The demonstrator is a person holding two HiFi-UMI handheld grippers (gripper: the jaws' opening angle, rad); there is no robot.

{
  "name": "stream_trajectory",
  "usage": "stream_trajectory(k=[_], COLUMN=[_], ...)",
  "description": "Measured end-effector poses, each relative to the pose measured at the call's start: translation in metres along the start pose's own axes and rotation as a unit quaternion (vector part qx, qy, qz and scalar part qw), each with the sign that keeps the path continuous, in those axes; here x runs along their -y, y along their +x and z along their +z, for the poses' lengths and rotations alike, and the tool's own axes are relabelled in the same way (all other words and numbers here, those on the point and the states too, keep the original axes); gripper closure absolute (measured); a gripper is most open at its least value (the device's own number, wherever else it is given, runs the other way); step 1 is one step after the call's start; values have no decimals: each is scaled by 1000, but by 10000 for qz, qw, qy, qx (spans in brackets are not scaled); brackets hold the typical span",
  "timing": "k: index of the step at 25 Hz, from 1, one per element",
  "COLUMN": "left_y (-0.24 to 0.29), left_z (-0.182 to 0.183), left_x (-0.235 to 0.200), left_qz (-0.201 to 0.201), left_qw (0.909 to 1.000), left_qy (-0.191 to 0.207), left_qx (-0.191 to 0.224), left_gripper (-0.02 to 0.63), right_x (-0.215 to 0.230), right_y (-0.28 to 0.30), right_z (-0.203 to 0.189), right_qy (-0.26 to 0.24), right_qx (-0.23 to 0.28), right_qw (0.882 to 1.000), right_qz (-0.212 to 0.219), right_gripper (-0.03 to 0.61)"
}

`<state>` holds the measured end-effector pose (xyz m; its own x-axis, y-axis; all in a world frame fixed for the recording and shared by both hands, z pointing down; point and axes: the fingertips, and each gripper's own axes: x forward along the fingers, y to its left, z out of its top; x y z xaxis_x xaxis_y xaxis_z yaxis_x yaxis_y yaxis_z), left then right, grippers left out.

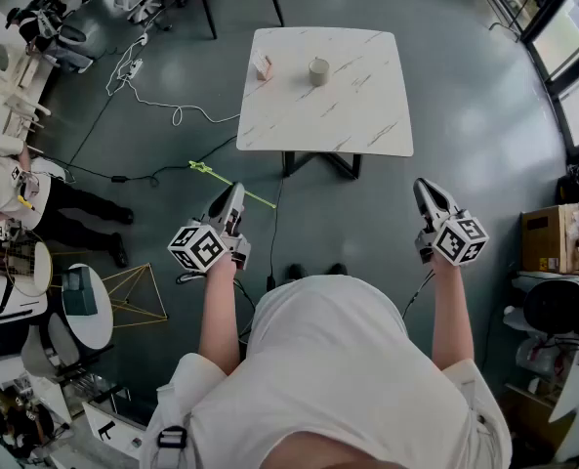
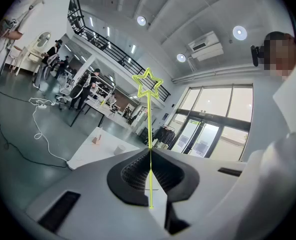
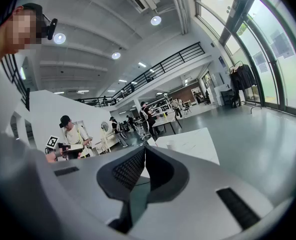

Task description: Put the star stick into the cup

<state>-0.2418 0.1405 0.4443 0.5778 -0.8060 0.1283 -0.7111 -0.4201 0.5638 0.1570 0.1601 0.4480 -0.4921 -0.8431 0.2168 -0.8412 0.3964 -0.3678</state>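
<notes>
A thin yellow-green star stick (image 1: 221,177) is clamped in my left gripper (image 1: 235,191), which is shut on it; its star end (image 2: 148,85) rises above the jaws in the left gripper view. The stick crosses the jaw tips in the head view, pointing left toward the star. A pale cup (image 1: 318,71) stands upright on the white marble-look table (image 1: 367,115), well ahead of both grippers. The cup (image 2: 120,149) also shows small in the left gripper view. My right gripper (image 1: 422,186) is shut with nothing in it, held over the floor short of the table's right corner.
A small pink box-like object (image 1: 262,65) sits on the table left of the cup. Cables (image 1: 152,101) trail over the grey floor to the left. A seated person (image 1: 16,189) and cluttered benches are at far left; cardboard boxes (image 1: 553,237) at right.
</notes>
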Motion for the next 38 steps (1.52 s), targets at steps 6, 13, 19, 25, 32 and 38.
stream_trajectory(k=[6,13,19,25,32,38], left_y=[-1,0,-4,-8,-9,-4], left_z=[-5,-8,-15,-18,-23,-31], left_x=[1,3,8,18,35,45], left_qz=[12,15,70,170,228,235], left_qw=[10000,10000,9999,9998,9996,9996], left_qy=[-24,-53,-64,-33,40,56], left_qx=[-35,-37,-58,29,177,133], left_gripper=[597,597,597,597,597,597], right_x=[0,0,1,6,14,21], right_y=[-1,-3,-7,-17,-29,-38], right_z=[0,0,0,-5,-15,-28], right_qy=[-7,9,124,149,135,246], right_qx=[7,-9,32,-54,-140,-222], right_qw=[10000,10000,9998,9996,9989,9984], right_qz=[27,53,142,234,418,450], right_gripper=[552,552,552,552,552,551])
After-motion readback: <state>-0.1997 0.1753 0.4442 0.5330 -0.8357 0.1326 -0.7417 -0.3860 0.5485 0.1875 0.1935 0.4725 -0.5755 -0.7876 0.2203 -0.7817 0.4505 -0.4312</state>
